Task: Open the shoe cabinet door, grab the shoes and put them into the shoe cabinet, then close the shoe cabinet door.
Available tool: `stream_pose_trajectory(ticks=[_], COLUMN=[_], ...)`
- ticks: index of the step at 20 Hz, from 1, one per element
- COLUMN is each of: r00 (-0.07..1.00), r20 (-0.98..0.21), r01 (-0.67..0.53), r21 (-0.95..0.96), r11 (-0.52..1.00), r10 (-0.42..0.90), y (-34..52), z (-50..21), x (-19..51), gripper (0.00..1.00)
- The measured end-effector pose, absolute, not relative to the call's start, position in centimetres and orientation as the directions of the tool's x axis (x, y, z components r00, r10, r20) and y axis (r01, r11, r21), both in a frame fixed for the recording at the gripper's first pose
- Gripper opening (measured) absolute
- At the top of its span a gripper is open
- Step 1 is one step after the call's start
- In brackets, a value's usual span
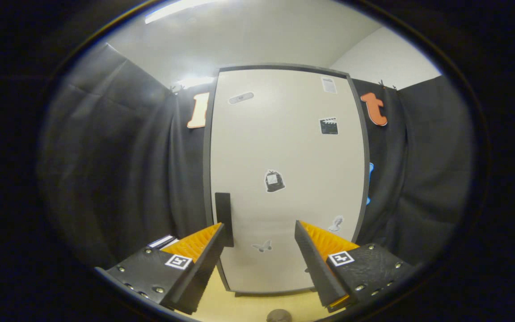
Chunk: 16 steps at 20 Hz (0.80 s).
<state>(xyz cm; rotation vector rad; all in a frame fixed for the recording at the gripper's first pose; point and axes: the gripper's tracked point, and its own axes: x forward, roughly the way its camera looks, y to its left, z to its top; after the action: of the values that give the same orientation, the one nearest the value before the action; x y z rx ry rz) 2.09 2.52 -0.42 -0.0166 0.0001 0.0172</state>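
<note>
**Door shut, handle just ahead**

Hand-held gripper (259, 250) spread wide, nothing between the fingers. Tall cream shoe cabinet door with dark frame (284, 156) stands closed straight ahead, stickers scattered on its face. Black upright bar handle (223, 214) sits low at the door's left edge, just beyond the left finger.

Step in hand, likely: take the handle. Shift left so the bar falls between the fingers, close squarely, pull outward.

Black cloth wall close on both sides; open room lies toward the holder. Pale wooden floor (248, 308) below. Shoes not located.
</note>
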Motion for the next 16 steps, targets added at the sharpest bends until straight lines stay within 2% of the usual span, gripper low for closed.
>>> stream_pose_trajectory(ticks=[9, 16], r00=[0.997, 0.997], r20=[-0.032, -0.078], r01=[-0.063, -0.024], r21=[0.036, 0.030], r11=[0.997, 0.999], r10=[0.065, 0.027], y=[7.8, 9.5], z=[-2.5, -5.2], x=[6.9, 11.7], gripper=[0.95, 0.95])
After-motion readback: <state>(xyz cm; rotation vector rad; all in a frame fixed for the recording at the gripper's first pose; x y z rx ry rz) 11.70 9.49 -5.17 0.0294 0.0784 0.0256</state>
